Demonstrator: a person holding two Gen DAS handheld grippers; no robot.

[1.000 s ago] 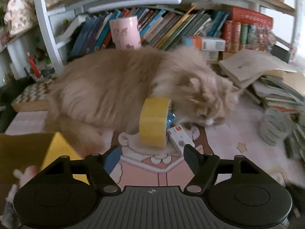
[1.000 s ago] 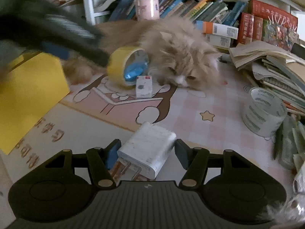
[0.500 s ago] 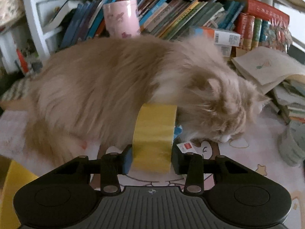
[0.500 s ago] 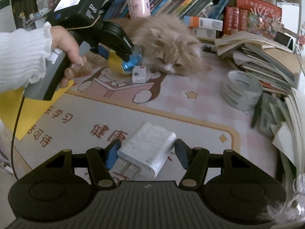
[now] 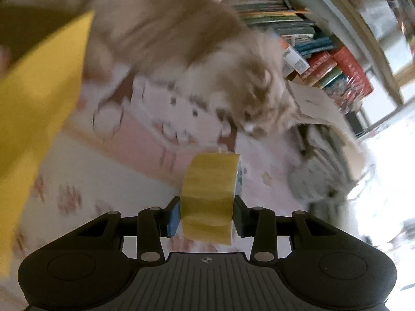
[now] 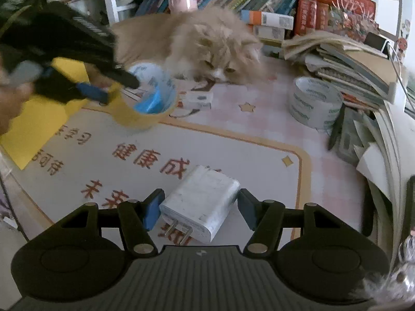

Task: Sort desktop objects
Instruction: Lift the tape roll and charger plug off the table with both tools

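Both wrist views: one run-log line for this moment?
left gripper: shut on yellow tape roll, lifted | right gripper: holds white charger

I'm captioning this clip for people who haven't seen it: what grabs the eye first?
A fluffy ginger cat sprawls across the back of the desk mat, in front of the bookshelf. The left gripper carries a yellow tape roll clamped between its jaws, lifted off the mat. Nearer, a white charger sits between the right gripper jaws; a grey tape roll stands at right.

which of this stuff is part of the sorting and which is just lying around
In the job:
yellow tape roll, held in the left hand-held gripper
white charger, in the right hand-held gripper

Lying about:
cat
books
grey tape roll
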